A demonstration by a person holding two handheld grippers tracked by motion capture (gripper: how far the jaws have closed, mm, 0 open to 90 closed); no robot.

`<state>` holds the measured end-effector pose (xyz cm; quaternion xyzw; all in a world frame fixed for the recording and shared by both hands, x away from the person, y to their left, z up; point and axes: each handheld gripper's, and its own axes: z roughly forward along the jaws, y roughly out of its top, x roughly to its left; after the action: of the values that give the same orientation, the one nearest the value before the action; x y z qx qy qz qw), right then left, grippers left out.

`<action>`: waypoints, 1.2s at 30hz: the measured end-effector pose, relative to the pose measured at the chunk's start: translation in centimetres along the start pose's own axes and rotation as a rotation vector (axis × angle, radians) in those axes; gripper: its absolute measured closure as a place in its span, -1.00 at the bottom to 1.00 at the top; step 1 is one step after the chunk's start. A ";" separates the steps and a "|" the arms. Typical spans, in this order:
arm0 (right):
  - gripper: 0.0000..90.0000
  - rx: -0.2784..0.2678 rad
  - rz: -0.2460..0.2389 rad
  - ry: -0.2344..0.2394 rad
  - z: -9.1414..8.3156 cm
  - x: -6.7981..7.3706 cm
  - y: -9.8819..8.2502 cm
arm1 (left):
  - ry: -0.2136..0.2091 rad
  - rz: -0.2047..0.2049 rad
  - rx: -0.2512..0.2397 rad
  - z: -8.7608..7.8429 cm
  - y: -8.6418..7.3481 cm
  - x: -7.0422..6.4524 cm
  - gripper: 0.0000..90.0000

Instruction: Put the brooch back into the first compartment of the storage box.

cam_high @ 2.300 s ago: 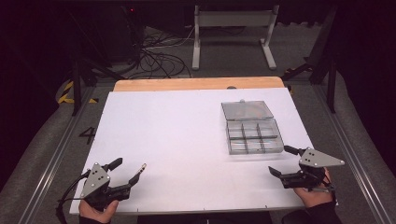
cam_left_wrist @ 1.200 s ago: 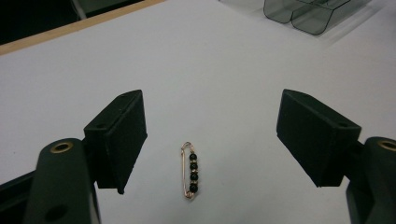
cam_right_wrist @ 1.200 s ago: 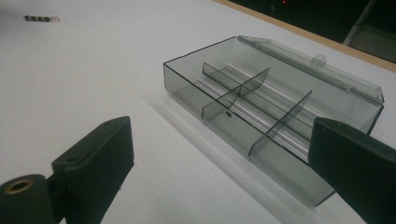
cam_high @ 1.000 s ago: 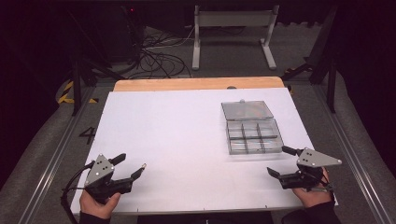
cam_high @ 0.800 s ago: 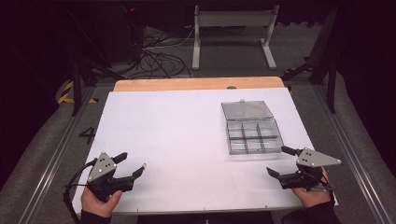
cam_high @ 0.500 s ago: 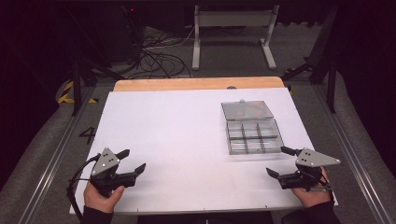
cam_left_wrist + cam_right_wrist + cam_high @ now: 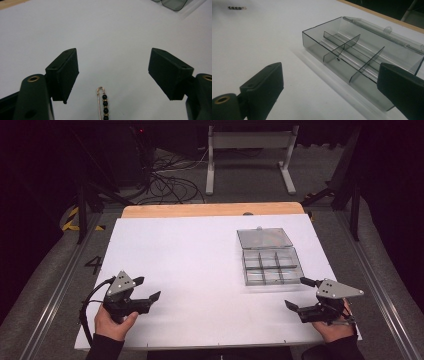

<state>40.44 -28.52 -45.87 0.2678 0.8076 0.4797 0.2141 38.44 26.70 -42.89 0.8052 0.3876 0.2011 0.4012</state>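
Observation:
A gold safety pin strung with black beads (image 7: pixel 103 103) lies flat on the white table, between the jaws of my left gripper (image 7: pixel 113 62) and close to its base. That gripper (image 7: pixel 147 288) is open near the table's front left, held in a hand, touching nothing. A clear, smoky compartment box (image 7: pixel 270 262) stands at the right with its lid (image 7: pixel 264 238) folded back; its cells (image 7: pixel 352 52) look empty. My right gripper (image 7: pixel 295 292) is open just in front of the box, jaws spread wide and pointing at it (image 7: pixel 329 75). The beaded pin (image 7: pixel 237 8) shows far off.
The white table (image 7: pixel 200 255) has a wooden strip (image 7: pixel 210 210) along its far edge. Beyond it are cables and a white stand (image 7: pixel 250 150) on the floor. Metal rails (image 7: pixel 55 290) run along both sides.
My left gripper has crept a little forward and to the right, staying open. The right gripper has barely shifted. The box has not moved.

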 end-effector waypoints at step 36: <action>-0.83 0.010 -0.005 0.016 0.3 0.1 -0.1 | 0.022 -0.041 0.376 2.8 0.3 0.6 -0.12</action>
<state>40.48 -28.29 -46.04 0.2631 0.8125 0.4771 0.2075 40.74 25.68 -44.37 0.8557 0.4391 0.1256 0.2433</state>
